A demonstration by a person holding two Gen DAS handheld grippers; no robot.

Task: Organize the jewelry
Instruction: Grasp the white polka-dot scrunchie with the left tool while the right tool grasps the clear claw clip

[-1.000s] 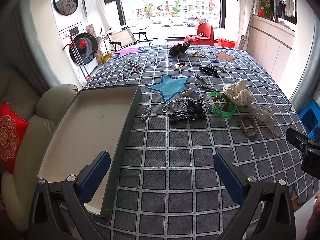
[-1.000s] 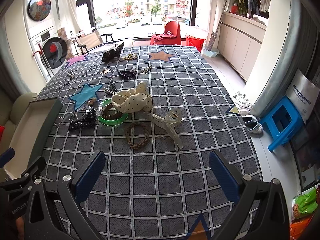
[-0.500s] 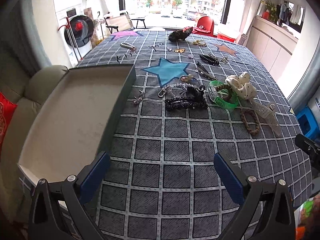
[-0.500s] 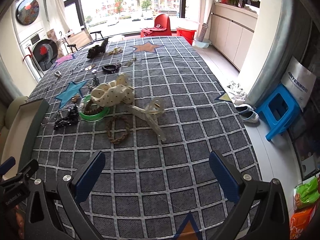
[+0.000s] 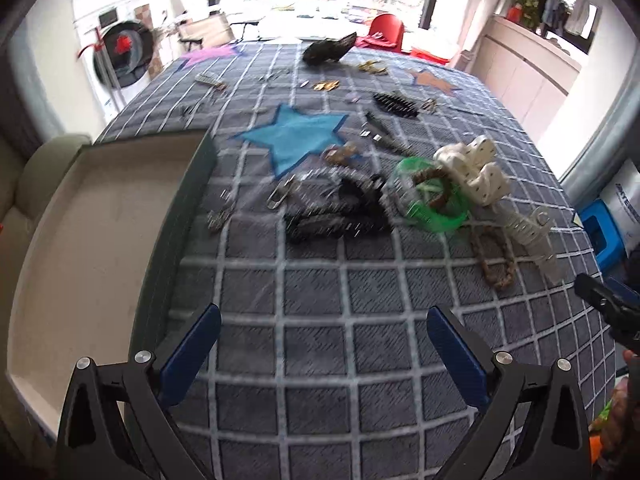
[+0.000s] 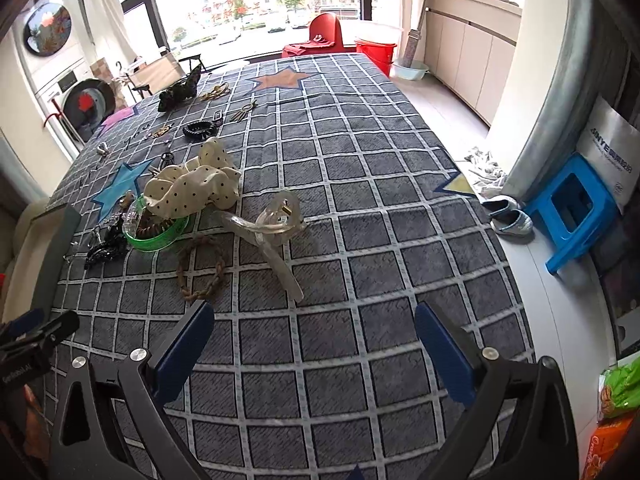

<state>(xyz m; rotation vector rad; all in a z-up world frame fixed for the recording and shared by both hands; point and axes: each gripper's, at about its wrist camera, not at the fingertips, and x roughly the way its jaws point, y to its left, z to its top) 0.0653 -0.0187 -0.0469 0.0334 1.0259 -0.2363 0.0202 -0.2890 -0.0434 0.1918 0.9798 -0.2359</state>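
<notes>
A: Left gripper (image 5: 323, 346)?
B: Jaws spread wide, blue pads (image 5: 192, 354) far apart, nothing between them. Held above the surface, tilted down and forward.
A: Right gripper (image 6: 314, 342)?
B: Same, jaws wide apart, nothing held, pointing forward and down.
A: Do they see each other?
B: Yes. Right one shows at the right edge of the left view, left one at the left edge of the right view. Well apart.

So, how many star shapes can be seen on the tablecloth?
4: blue star near the box, orange star at the far end, purple star at the far left, yellow star at the right edge, partly hidden.
</notes>
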